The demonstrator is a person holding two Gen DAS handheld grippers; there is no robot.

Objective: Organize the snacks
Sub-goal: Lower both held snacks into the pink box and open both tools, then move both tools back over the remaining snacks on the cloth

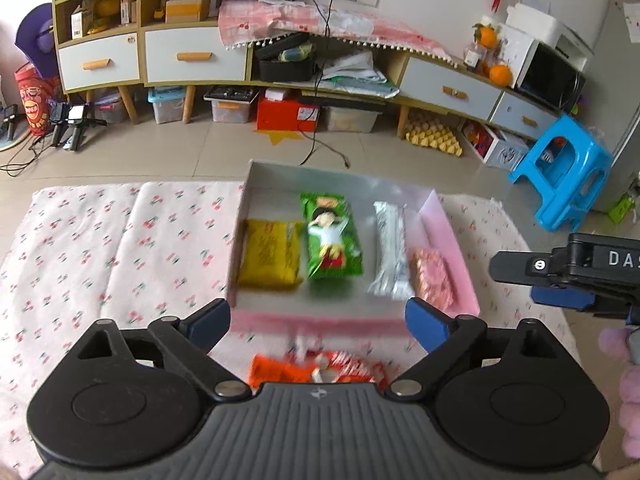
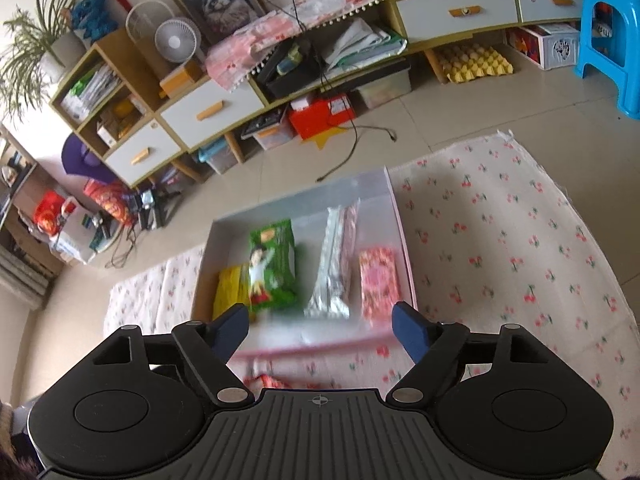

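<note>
A shallow pink-rimmed box [image 1: 448, 224] [image 2: 404, 236] lies on the cherry-print cloth. Inside it lie a yellow packet [image 1: 270, 258] [image 2: 230, 290], a green snack bag [image 1: 332, 238] [image 2: 274, 264], a silver packet [image 1: 390, 252] [image 2: 330, 264] and a pink packet [image 1: 434, 278] [image 2: 378, 280]. An orange-red packet [image 1: 312, 368] [image 2: 266, 382] lies on the cloth in front of the box. My left gripper [image 1: 318, 320] hangs open above the box's near rim, nothing between its fingers. My right gripper [image 2: 320, 330] is also open and empty, and shows at the right edge of the left wrist view [image 1: 560, 276].
The cherry-print cloth [image 1: 120, 248] [image 2: 520, 248] covers the floor on both sides of the box. Behind it stand a long low cabinet [image 1: 192, 56] with drawers, storage bins under it, a loose cable [image 1: 324, 148] on the tiles and a blue plastic stool [image 1: 560, 172] at the right.
</note>
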